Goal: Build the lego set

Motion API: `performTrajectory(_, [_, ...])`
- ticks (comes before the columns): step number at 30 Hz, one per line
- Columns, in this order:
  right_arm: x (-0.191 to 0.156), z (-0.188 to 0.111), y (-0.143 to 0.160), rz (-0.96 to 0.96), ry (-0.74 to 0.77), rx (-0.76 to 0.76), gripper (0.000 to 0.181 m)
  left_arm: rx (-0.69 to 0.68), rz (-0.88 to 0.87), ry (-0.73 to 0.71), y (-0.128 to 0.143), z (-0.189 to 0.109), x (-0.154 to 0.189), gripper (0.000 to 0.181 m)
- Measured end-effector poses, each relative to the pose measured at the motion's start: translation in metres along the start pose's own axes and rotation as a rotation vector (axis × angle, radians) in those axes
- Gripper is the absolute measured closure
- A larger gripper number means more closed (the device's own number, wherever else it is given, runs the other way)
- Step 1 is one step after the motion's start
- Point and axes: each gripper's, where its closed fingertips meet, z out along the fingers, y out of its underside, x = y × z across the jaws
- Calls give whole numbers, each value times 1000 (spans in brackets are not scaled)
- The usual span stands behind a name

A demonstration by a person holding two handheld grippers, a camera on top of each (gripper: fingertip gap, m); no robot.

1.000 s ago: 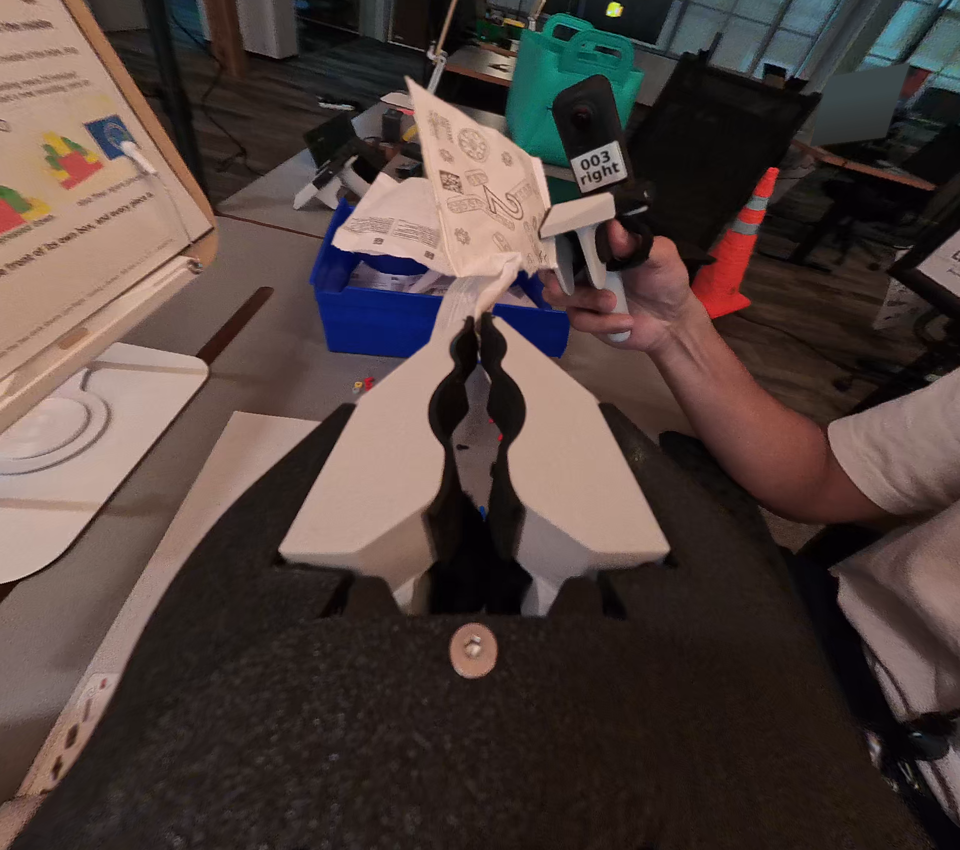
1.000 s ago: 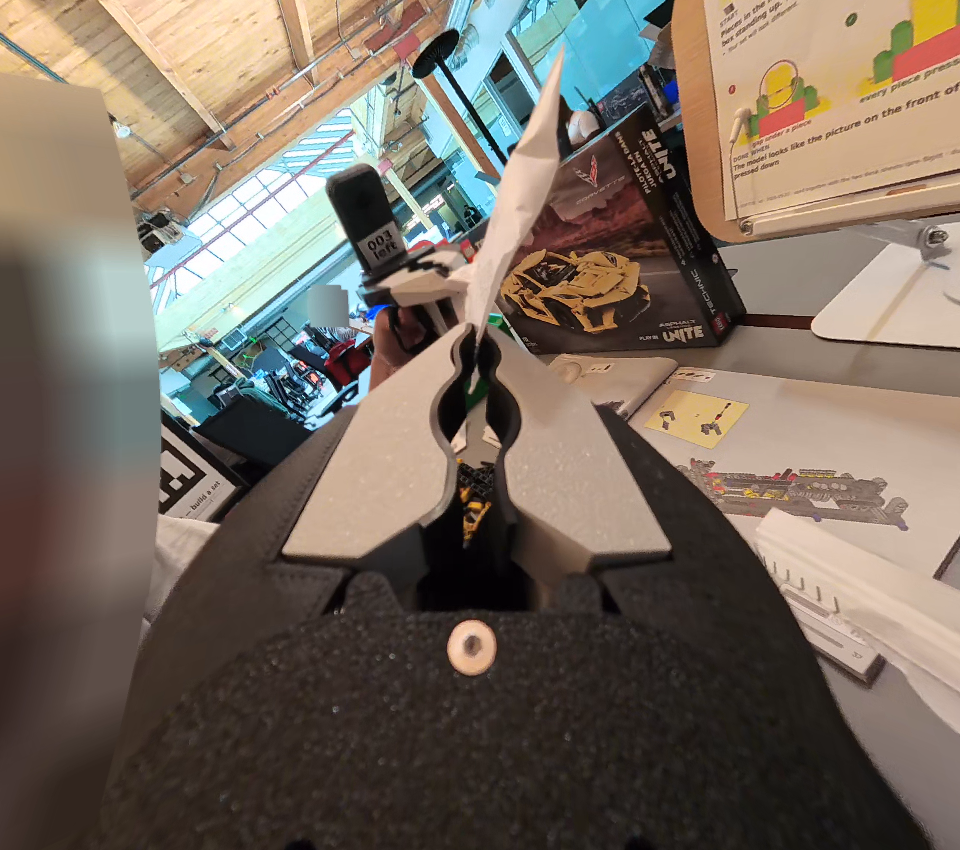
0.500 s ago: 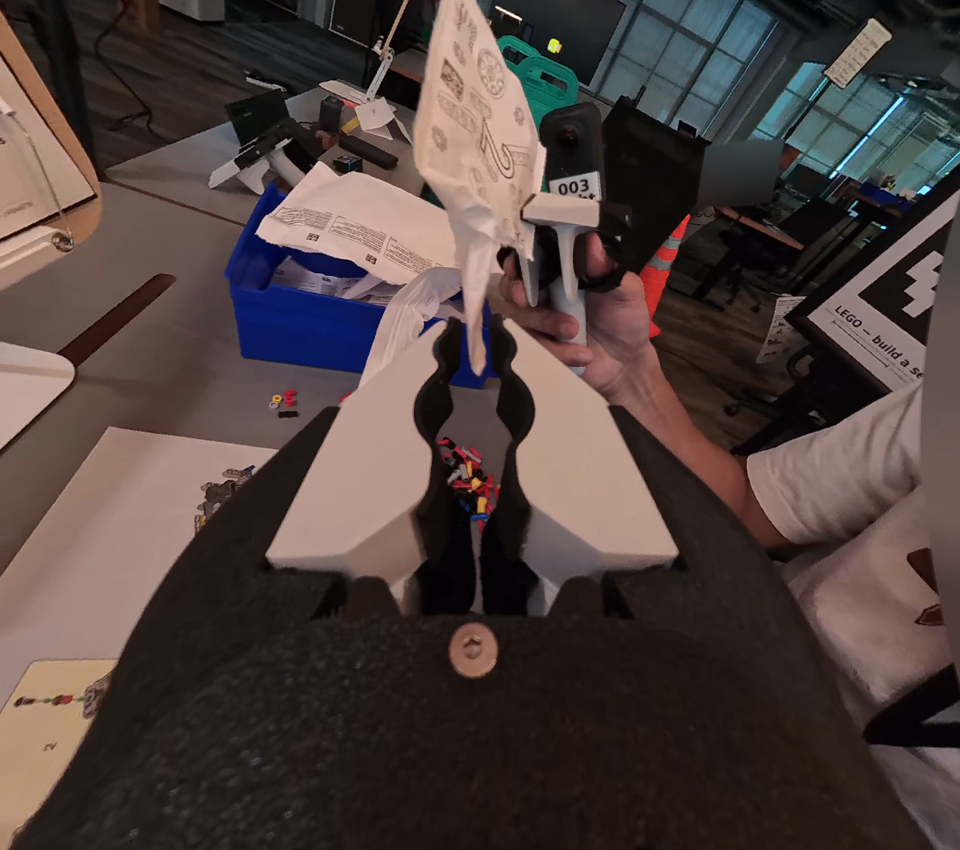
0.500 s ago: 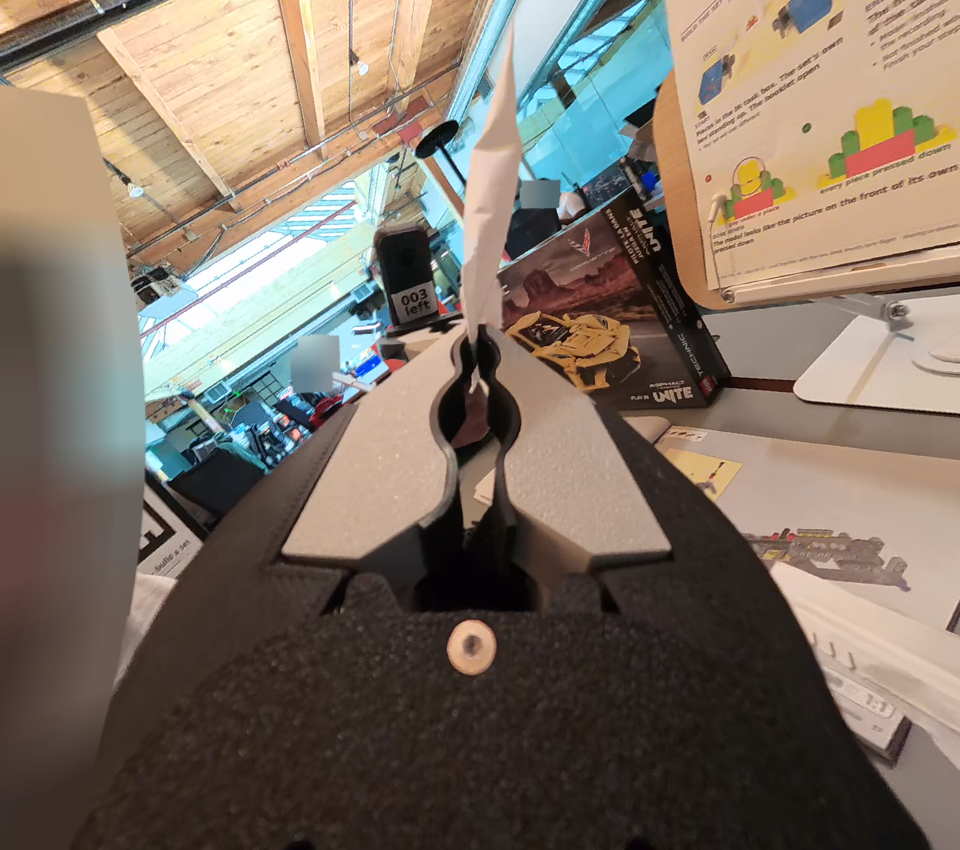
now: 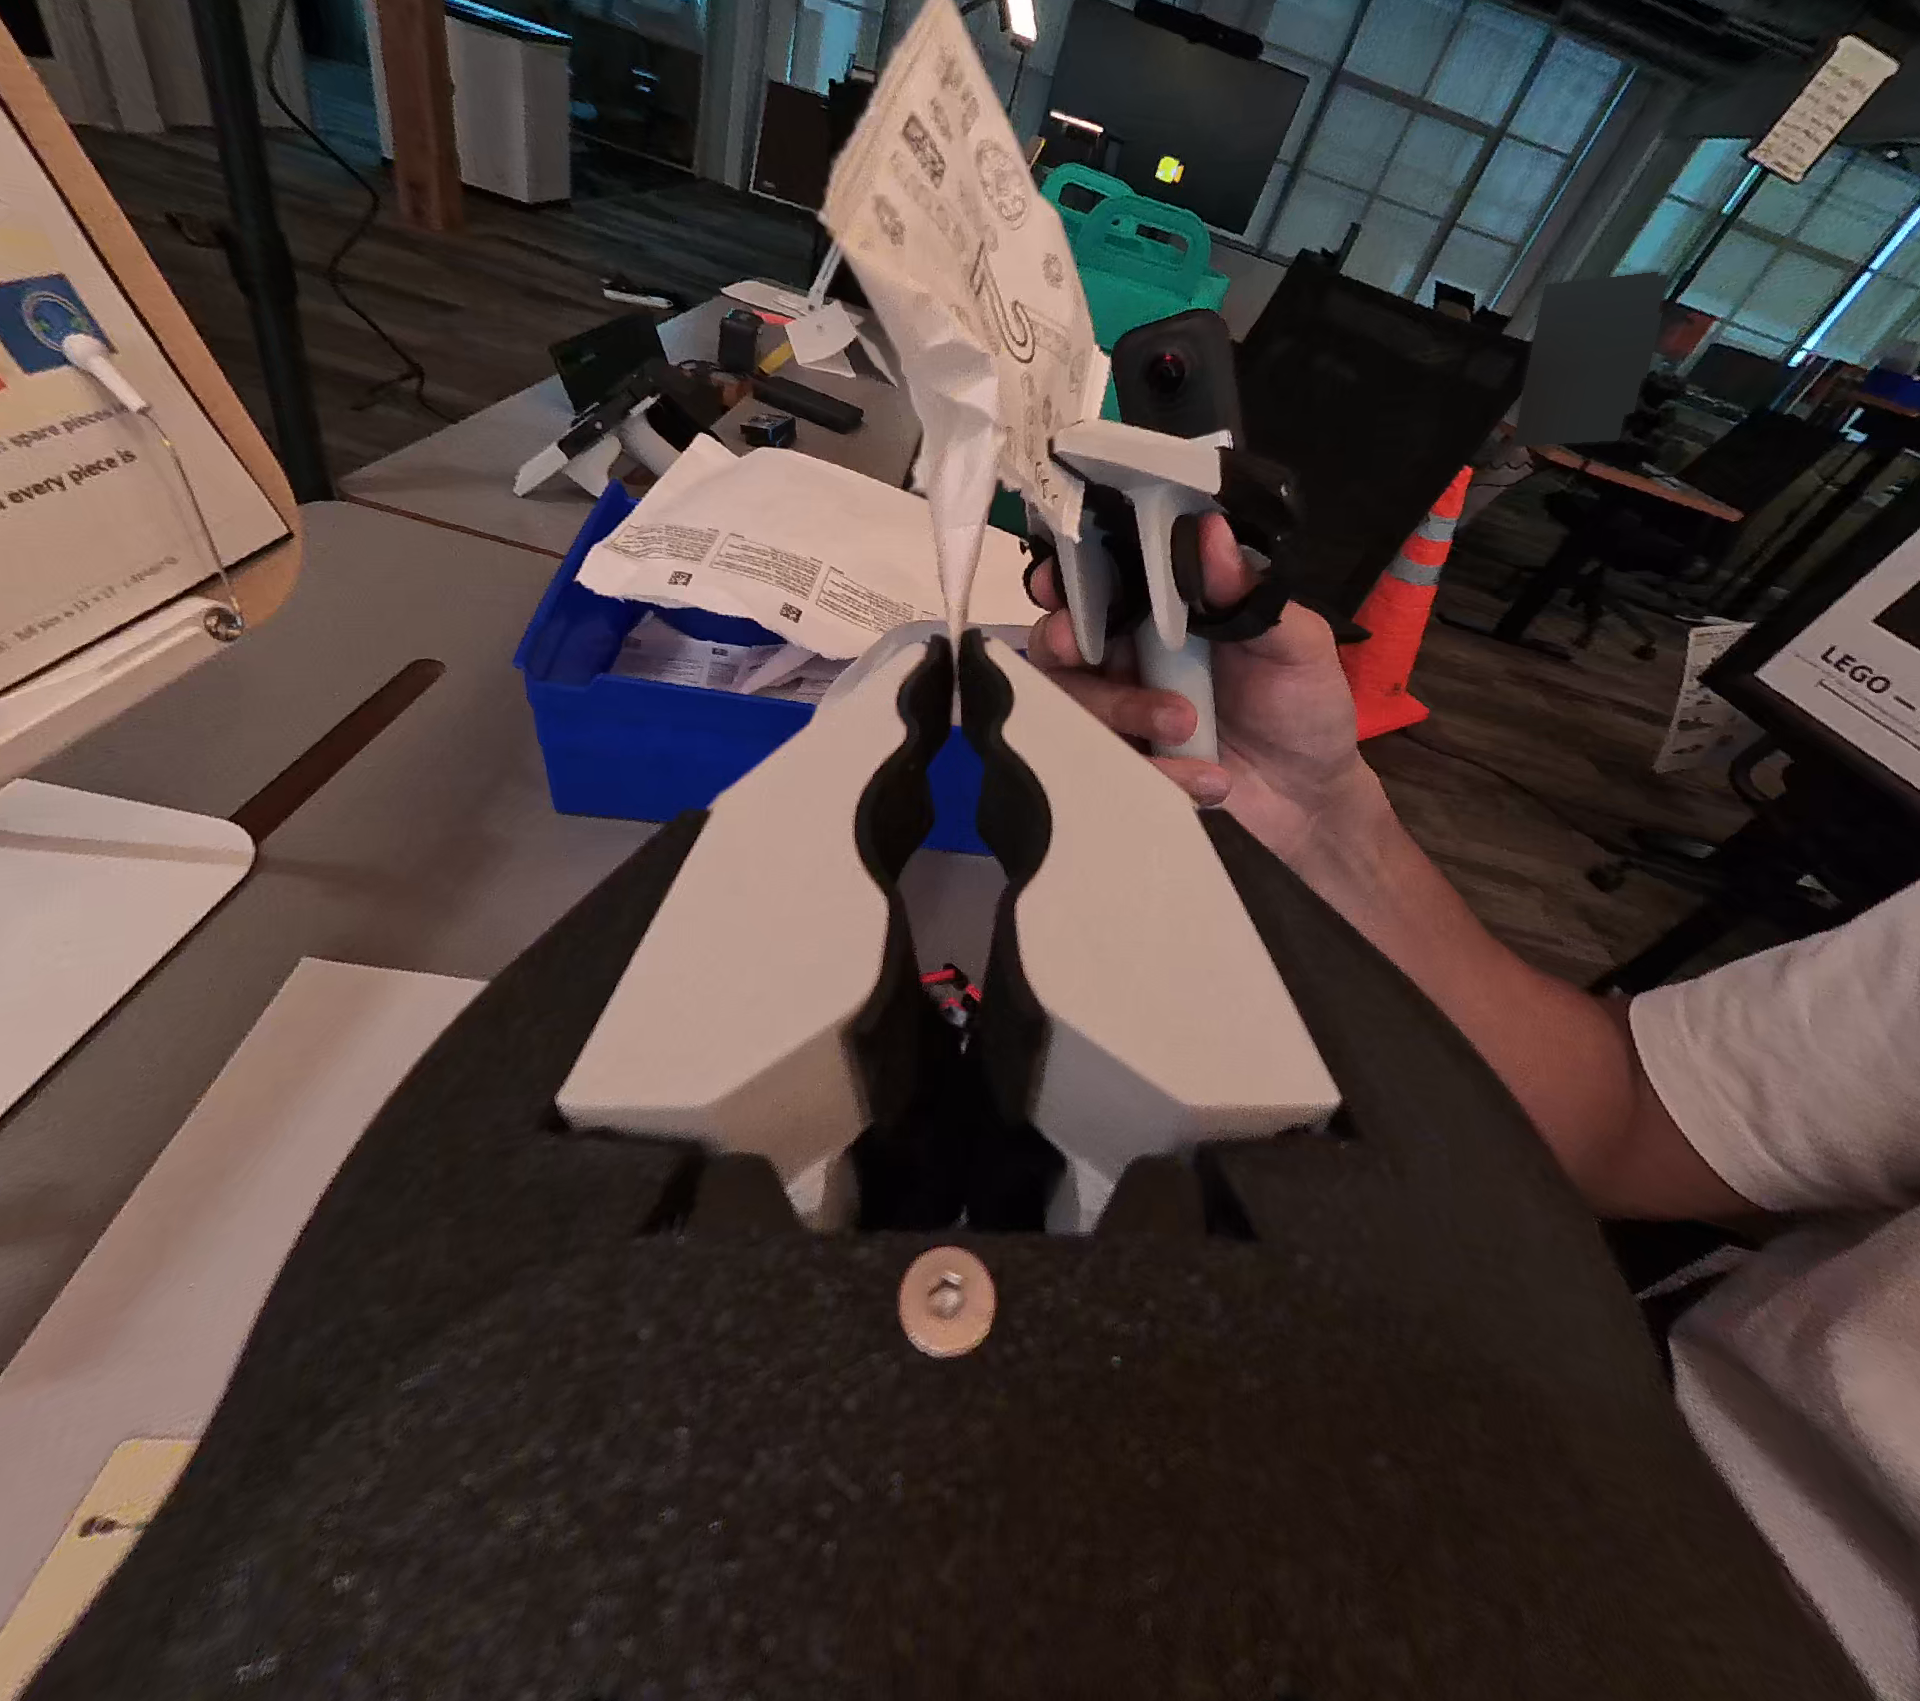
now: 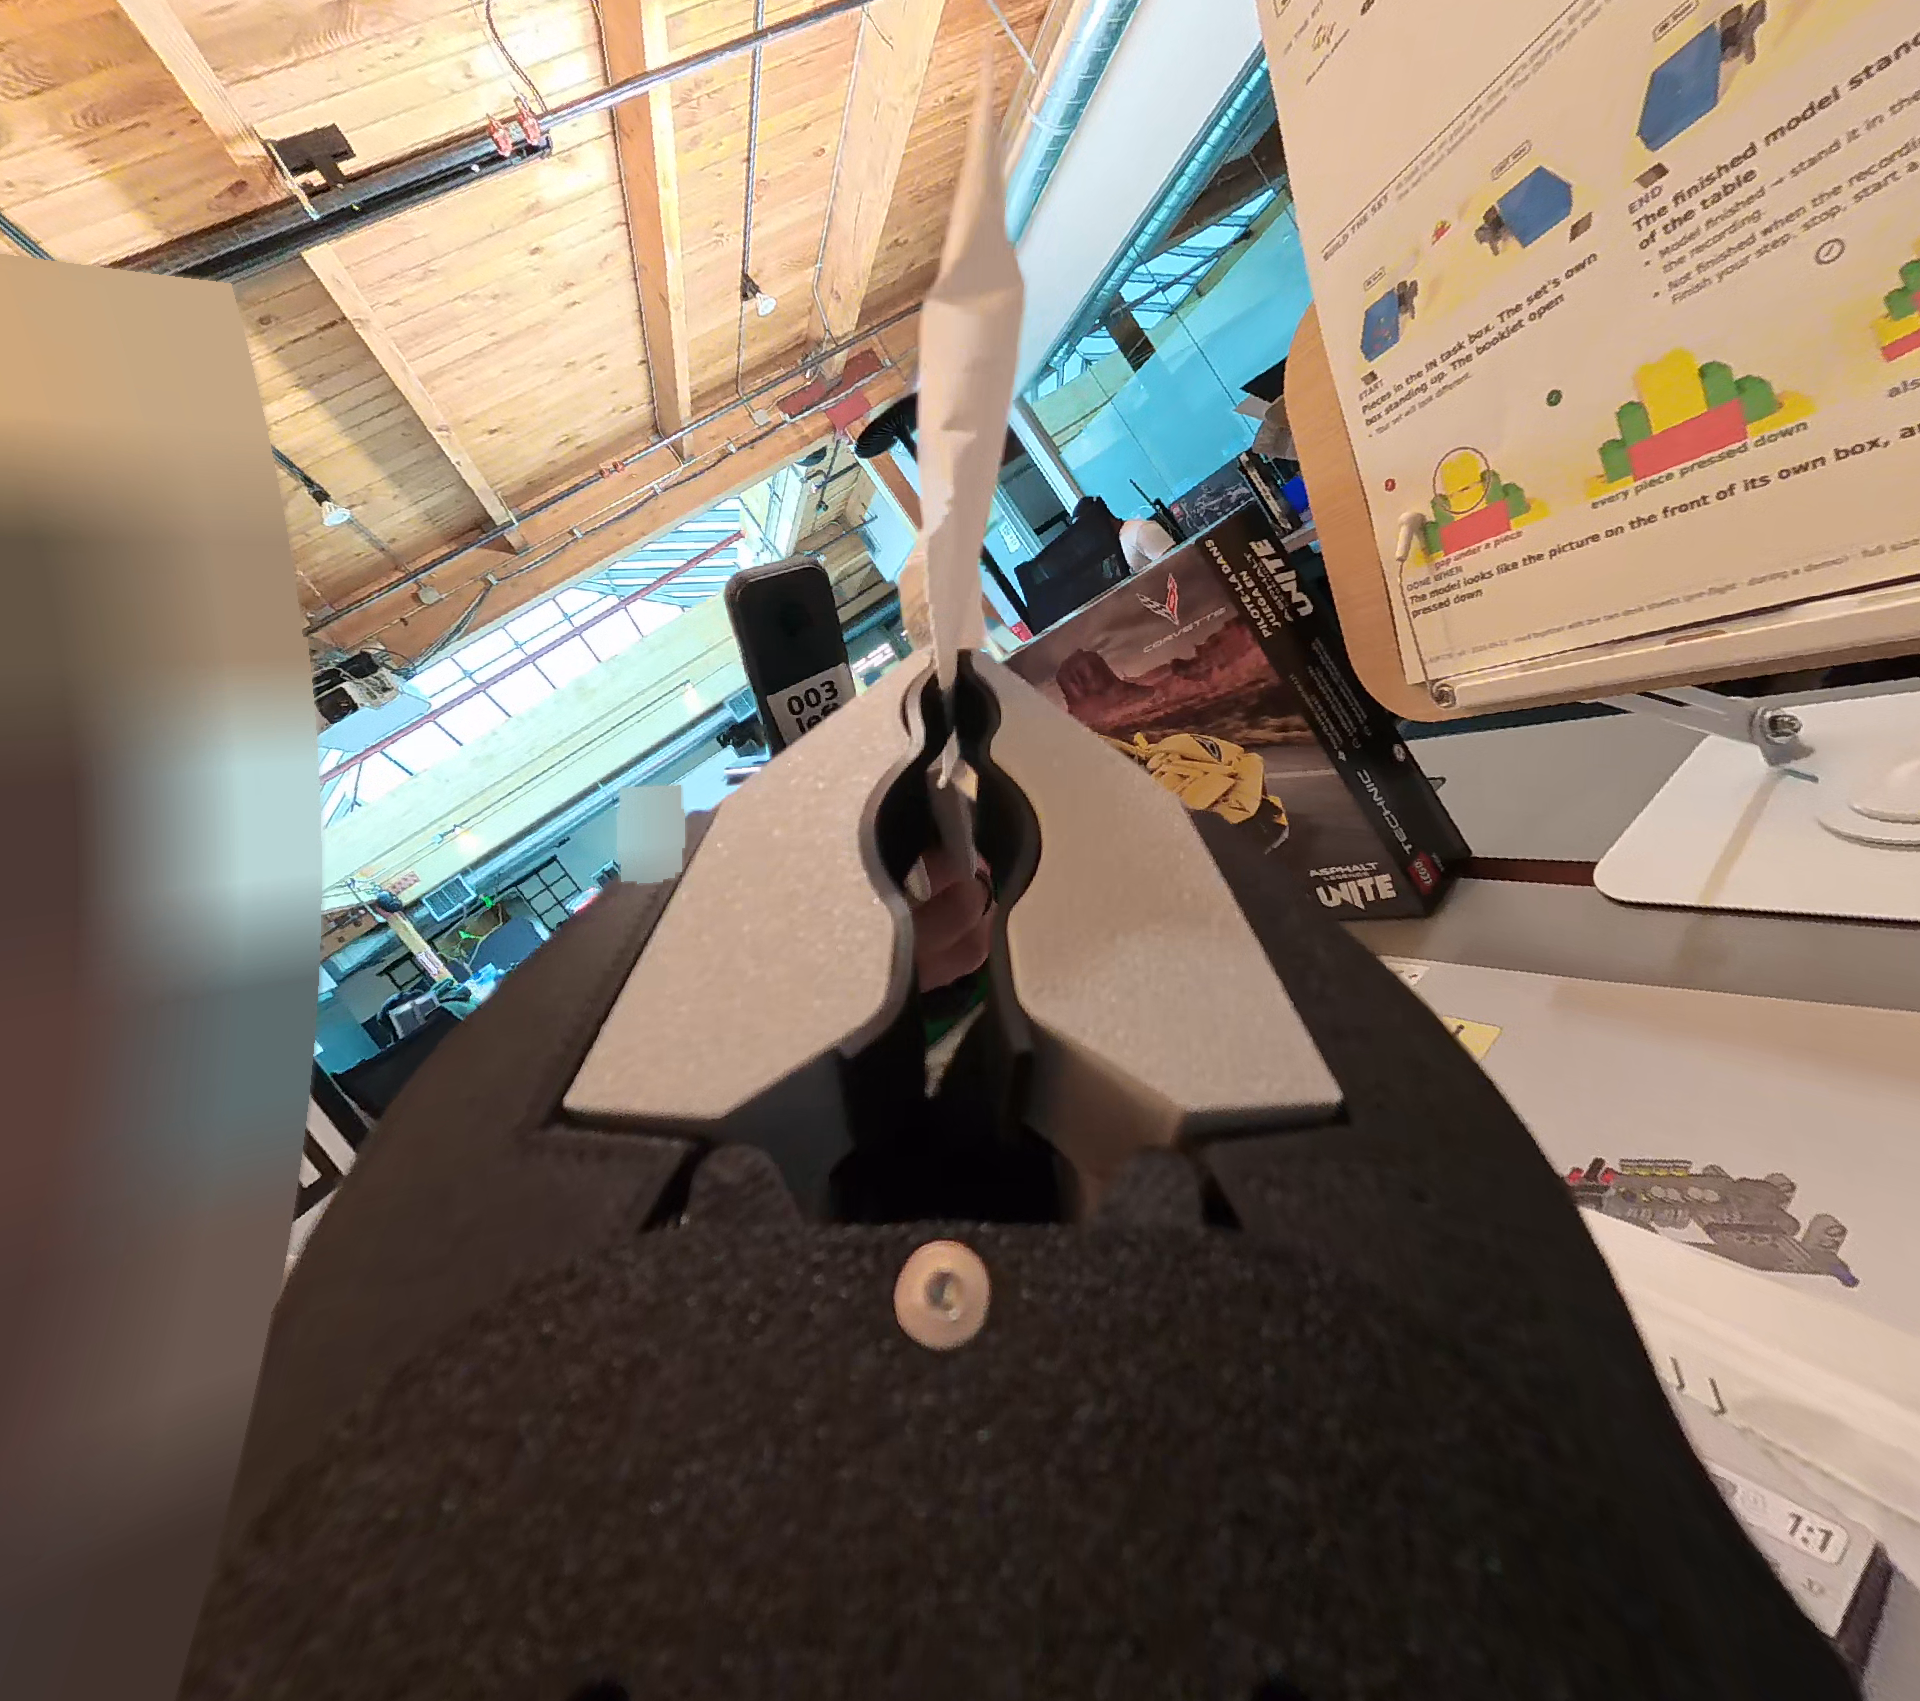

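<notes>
Aloft, both claws pinch one crumpled paper bag (image 5: 971,321) — left claw (image 5: 956,635) nipping its lower tip, right claw (image 6: 954,683) clamping its side edge. Bag hangs clear above the blue bin (image 5: 644,737) near the table's (image 5: 416,830) far edge; loose lego pieces (image 5: 951,991) lie below.

Two tongs (image 5: 956,643) (image 6: 951,675), one paper bag (image 5: 966,301), one blue bin (image 5: 644,726), one set box (image 6: 1278,737).
</notes>
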Motion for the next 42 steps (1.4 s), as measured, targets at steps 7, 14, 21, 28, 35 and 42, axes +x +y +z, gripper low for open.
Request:
performTrajectory(7, [4,-11,4,-228,96,-145,144,-143,17,-29,17,-14,-5,181])
performTrajectory(14, [-51,-31,-5,-740,270,-330,153,-398,136,-117,45,-36,-2,181])
performTrajectory(21, [-43,8,91,-1136,175,-843,160,-592,244,-106,74,-29,17,181])
performTrajectory(28, [-4,-13,122,-1152,151,-1280,160,-666,309,-63,91,-15,28,181])
performTrajectory(35, [8,-26,125,-1115,180,-1335,177,-702,323,-50,100,-6,30,181])
performTrajectory(42, [9,-32,126,-1121,179,-1344,176,-707,296,-22,107,0,30,181])
